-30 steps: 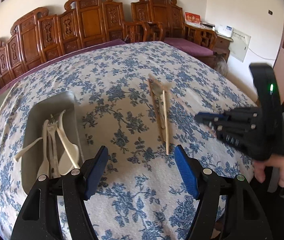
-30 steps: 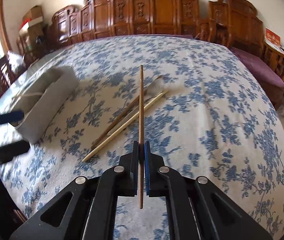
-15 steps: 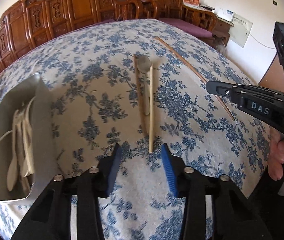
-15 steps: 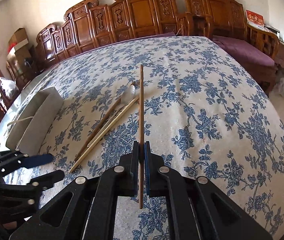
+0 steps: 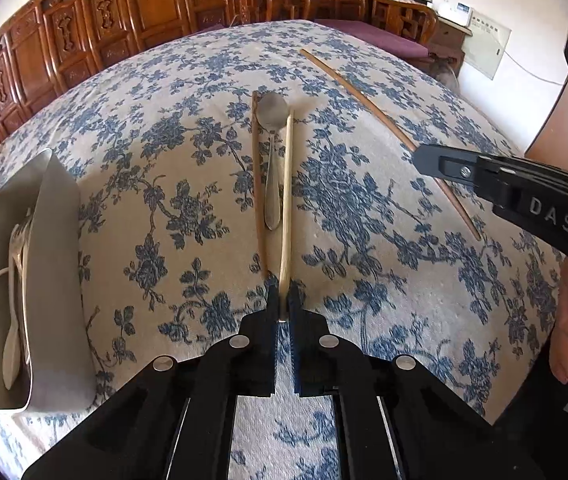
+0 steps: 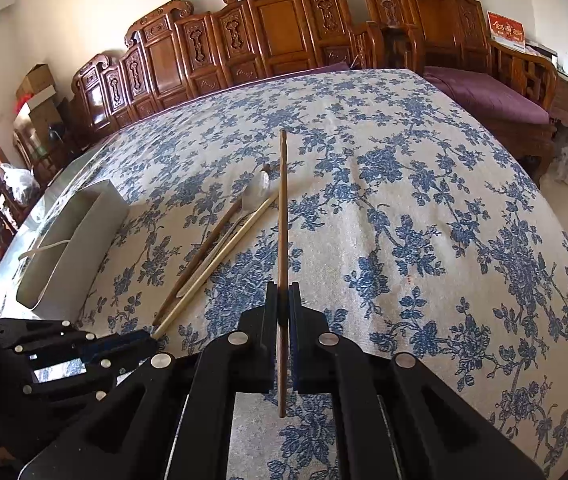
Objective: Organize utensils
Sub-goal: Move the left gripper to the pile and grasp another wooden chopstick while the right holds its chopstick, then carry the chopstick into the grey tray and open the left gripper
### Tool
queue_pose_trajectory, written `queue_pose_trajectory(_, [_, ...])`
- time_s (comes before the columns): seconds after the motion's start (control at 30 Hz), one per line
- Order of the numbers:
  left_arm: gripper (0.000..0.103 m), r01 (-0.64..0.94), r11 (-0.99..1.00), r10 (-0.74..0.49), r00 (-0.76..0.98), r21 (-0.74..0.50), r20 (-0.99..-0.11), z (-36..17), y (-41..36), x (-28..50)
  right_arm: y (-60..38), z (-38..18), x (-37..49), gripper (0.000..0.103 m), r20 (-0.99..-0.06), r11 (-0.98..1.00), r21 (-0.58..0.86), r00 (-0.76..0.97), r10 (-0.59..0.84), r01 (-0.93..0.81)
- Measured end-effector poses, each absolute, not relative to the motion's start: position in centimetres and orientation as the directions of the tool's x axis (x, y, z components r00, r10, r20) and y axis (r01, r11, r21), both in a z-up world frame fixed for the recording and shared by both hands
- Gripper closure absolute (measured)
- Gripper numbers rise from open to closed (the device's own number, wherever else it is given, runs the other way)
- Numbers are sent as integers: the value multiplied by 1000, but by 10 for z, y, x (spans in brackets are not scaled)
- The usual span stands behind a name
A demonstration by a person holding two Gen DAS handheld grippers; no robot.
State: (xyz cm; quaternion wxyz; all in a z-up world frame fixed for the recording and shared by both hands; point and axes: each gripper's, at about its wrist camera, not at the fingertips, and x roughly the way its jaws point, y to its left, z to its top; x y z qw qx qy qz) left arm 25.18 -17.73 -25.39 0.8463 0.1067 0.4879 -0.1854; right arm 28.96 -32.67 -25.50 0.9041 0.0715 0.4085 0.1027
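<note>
two grippers work over a table [image 5: 364, 220] in a blue-flowered cloth, carved wooden chairs [image 6: 267, 28] behind. left gripper [image 5: 283, 300] is clamped on the near end of a pale chopstick [image 5: 286, 200] lying beside a metal spoon [image 5: 271, 160] and dark chopstick [image 5: 257, 184]. right gripper [image 6: 283, 304] pinches a brown chopstick [image 6: 282, 220] shut. only the left view looks into the grey tray [image 5: 59, 240] of cutlery.

A home living room: carved wooden chairs [image 6: 275, 28] behind a floral-clothed table [image 6: 424, 208].
</note>
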Motion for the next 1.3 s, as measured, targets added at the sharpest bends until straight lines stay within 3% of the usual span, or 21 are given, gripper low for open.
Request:
queue_pose_trajectory(0.33, [100,435,900,-220,526,38,-822,-223,-156,215,-316,-252,284,97,-717,968,198,650,252,-157])
queue_pose_trajectory(0.8, [100,332,943,-201,633,27,-748,-158,-85,202,-297,-236,273,97,-677,952,224,669,307,-210])
queue_pose_trajectory(1.3, [100,223,974,-129,655,27,-744,-158,-26,205,-241,-215,251,97,-626,904,248,654,425,-350])
